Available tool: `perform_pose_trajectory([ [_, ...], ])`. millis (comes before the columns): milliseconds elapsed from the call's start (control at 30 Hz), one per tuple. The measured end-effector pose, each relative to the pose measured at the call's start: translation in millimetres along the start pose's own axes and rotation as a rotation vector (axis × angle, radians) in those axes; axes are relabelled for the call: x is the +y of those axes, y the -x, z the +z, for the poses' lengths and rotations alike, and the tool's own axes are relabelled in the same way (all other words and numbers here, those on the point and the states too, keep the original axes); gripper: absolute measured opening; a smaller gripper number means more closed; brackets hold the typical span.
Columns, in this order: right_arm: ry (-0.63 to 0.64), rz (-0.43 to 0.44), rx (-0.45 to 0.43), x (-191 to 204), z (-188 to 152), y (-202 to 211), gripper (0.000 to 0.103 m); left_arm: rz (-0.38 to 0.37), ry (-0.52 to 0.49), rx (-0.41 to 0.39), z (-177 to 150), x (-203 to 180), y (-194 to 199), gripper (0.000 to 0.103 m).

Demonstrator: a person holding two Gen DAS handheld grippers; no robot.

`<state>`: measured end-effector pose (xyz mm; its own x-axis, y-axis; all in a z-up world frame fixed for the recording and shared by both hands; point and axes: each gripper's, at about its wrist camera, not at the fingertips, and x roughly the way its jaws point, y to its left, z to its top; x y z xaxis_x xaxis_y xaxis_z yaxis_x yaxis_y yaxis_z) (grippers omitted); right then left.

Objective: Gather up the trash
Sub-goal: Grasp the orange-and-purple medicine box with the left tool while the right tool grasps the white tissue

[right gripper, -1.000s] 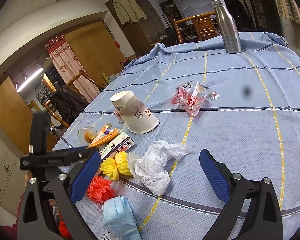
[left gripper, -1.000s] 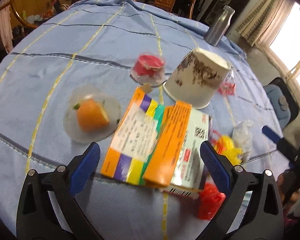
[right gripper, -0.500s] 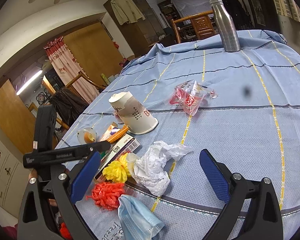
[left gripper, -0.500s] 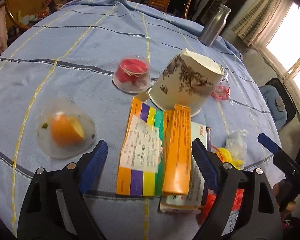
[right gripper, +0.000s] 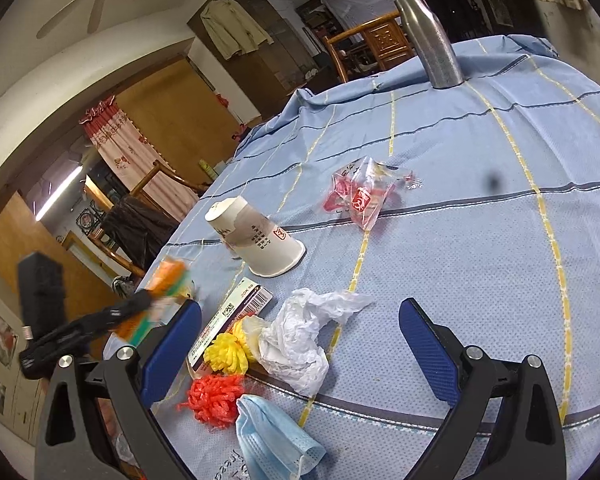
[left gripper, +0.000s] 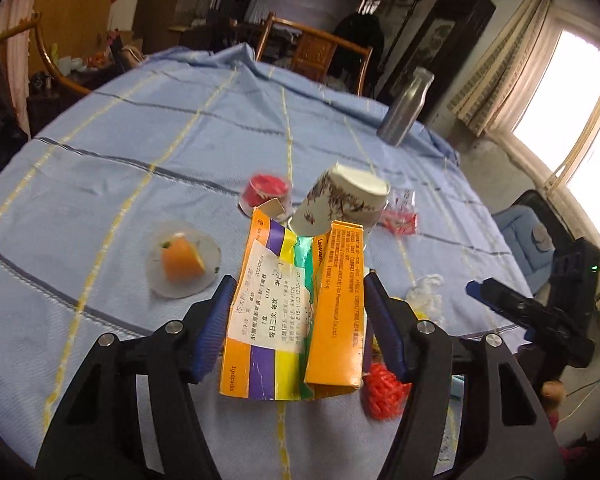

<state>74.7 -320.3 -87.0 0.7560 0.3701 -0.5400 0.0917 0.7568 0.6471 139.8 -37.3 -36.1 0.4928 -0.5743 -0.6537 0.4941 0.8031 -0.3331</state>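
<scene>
Orange carton (left gripper: 296, 312): your closing left gripper (left gripper: 296, 320) pinches it above the tablecloth (left gripper: 140, 152).
Long axis: 12 to 6 o'clock.
Right gripper (right gripper: 300, 344): spread, empty.
Right view only: face mask (right gripper: 276, 436) at 6 o'clock.

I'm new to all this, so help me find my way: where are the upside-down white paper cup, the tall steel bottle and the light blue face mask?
Upside-down white paper cup (right gripper: 260, 240): right wrist view, printed side wall.
Tall steel bottle (right gripper: 432, 36): right wrist view, mid body.
Light blue face mask (right gripper: 272, 440): right wrist view, pleated front.
</scene>
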Motion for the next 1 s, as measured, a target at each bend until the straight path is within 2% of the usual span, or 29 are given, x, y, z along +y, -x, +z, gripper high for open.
perform_pose_trajectory([
  [233,0.018,-0.037,0.007,2.0,1.1,-4.3,0.097,0.03,0.024,-0.09,-12.9,7.6,44.4,0.063],
  [333,0.028,-0.069,0.039,3.0,1.9,-12.3,0.097,0.044,0.04,-0.106,-21.8,13.4,54.5,0.063],
  [400,0.044,-0.076,0.088,6.3,1.6,-21.8,0.093,0.049,0.05,-0.112,-25.8,17.8,58.0,0.063],
  [500,0.101,-0.109,0.159,16.2,-2.6,-36.7,0.078,0.041,0.075,-0.122,-31.8,26.6,64.6,0.063],
  [600,0.178,-0.143,0.218,29.5,-9.4,-49.9,0.058,0.039,0.095,-0.134,-36.3,35.2,70.7,0.063],
  [633,0.182,-0.132,0.24,30.2,-10.3,-54.0,0.037,0.039,0.102,-0.136,-38.1,38.4,73.0,0.063],
  [667,0.168,-0.118,0.255,27.8,-10.5,-56.2,0.024,0.04,0.109,-0.14,-40.2,41.7,75.4,0.063],
  [700,0.156,-0.11,0.246,26.1,-10.3,-54.3,0.023,0.043,0.115,-0.142,-41.3,44.4,77.8,0.063],
  [767,0.138,-0.072,0.197,24.2,-8.8,-45.4,0.016,0.052,0.128,-0.15,-44.0,49.7,83.9,0.063],
  [1000,0.086,0.051,-0.007,26.0,11.7,11.5,0.015,0.116,0.172,-0.193,-55.6,70.8,117.3,0.063],
])
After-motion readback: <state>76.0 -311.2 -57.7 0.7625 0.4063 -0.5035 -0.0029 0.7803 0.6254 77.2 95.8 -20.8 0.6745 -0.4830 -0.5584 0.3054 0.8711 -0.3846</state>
